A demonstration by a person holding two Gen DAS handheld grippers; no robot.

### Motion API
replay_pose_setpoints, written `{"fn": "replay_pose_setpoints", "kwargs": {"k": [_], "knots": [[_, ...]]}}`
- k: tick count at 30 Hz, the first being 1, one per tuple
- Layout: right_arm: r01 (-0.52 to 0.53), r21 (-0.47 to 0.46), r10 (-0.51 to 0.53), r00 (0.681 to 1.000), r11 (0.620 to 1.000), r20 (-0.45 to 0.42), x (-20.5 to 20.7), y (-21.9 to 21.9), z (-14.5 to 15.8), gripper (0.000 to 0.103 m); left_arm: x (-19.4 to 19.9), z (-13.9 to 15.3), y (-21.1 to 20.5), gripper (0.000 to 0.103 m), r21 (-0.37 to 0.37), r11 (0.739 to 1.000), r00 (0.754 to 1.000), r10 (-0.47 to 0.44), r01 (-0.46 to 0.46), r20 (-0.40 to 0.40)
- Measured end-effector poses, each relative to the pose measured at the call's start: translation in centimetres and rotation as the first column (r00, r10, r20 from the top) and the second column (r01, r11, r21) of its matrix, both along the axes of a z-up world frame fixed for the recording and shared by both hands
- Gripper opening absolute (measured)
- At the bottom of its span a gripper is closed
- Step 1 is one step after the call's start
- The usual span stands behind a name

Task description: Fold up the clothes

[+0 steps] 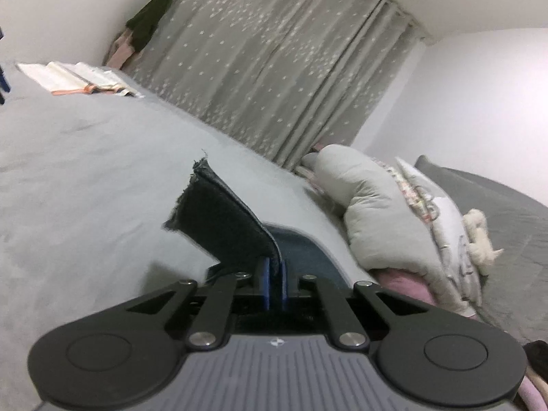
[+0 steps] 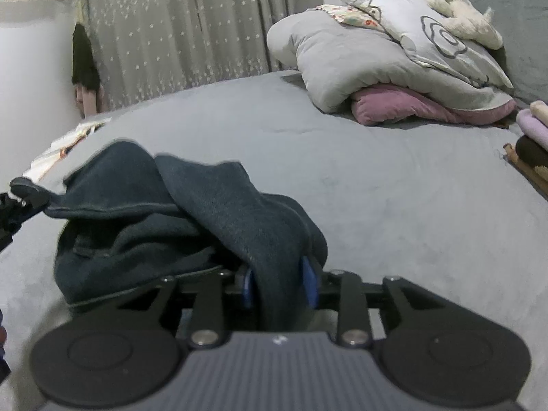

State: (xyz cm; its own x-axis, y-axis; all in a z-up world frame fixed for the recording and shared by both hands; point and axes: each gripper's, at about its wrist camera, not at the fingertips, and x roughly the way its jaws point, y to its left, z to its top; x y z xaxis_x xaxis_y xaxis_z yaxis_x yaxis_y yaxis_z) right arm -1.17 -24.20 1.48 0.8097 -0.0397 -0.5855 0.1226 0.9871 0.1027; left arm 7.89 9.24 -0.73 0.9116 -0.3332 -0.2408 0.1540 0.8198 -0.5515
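Left wrist view is showing the left gripper (image 1: 274, 274) pinching shut a frayed edge of the dark garment (image 1: 222, 219), rising toward 11 o'clock; right wrist view is showing the right gripper (image 2: 279, 282) clamping a thick bunch of that garment, heaped at 10 o'clock on the grey bed (image 2: 376, 178); drawing both holds apart evenly would, I judge, be flattening it best.

grey bed (image 2: 376, 171) | star-print curtain (image 1: 274, 68) | white walls (image 1: 479, 102)

- Your right gripper's (image 2: 279, 282) blue fingertips (image 2: 309, 282) are mostly buried under the dark garment (image 2: 191, 219).
- The left gripper (image 2: 20, 193) is cut off by the right wrist view's left edge.
- Items at the bed's (image 2: 376, 178) right edge are cropped, unidentifiable.
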Motion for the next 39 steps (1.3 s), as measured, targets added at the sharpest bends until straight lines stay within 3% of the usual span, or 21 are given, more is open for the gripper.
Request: {"fn": "replay_pose_setpoints", "kwargs": {"k": [8, 11, 15, 24, 26, 28, 32, 34, 39], "knots": [[-0.031, 0.039, 0.03, 0.999, 0.999, 0.026, -0.7, 0.8, 1.4, 0.038, -2.3, 2.0, -1.2, 0.004, -0.004, 0.995, 0.995, -0.097, 0.097, 0.017], [-0.048, 0.026, 0.048, 0.998, 0.998, 0.028, -0.9, 1.6, 1.6, 0.047, -3.3, 2.4, -1.6, 0.004, 0.002, 0.993, 0.993, -0.121, 0.121, -0.001], [-0.081, 0.022, 0.08, 0.996, 0.997, 0.036, -1.0, 2.3, 2.1, 0.049, -4.3, 2.6, -1.5, 0.0, -0.005, 0.989, 0.988, -0.148, 0.148, -0.034], [-0.143, 0.073, 0.144, 0.99, 0.987, 0.003, -0.7, 4.1, 1.9, 0.055, -5.9, 2.3, -1.6, 0.001, 0.13, 0.963, 0.969, -0.22, 0.234, -0.11], [-0.146, 0.069, 0.147, 0.989, 0.987, -0.002, -0.5, 4.5, 1.8, 0.062, -6.0, 2.3, -1.5, 0.01, 0.166, 0.958, 0.97, -0.214, 0.232, -0.119], [-0.148, 0.063, 0.148, 0.989, 0.987, 0.0, -0.4, 4.8, 1.8, 0.064, -6.3, 2.4, -1.5, 0.035, 0.222, 0.951, 0.974, -0.196, 0.217, -0.115], [-0.145, 0.067, 0.145, 0.989, 0.987, 0.0, 0.0, 5.2, 1.9, 0.068, -6.3, 2.7, -1.7, 0.044, 0.355, 0.921, 0.987, -0.142, 0.159, -0.071], [-0.142, 0.07, 0.142, 0.99, 0.987, 0.005, 0.1, 5.4, 1.9, 0.068, -6.2, 2.6, -1.6, 0.055, 0.409, 0.905, 0.993, -0.111, 0.118, -0.042], [-0.145, 0.076, 0.144, 0.989, 0.987, 0.014, 0.2, 5.5, 2.0, 0.068, -4.6, 1.4, -1.4, 0.059, 0.521, 0.852, 0.998, -0.053, 0.053, -0.015]]}}
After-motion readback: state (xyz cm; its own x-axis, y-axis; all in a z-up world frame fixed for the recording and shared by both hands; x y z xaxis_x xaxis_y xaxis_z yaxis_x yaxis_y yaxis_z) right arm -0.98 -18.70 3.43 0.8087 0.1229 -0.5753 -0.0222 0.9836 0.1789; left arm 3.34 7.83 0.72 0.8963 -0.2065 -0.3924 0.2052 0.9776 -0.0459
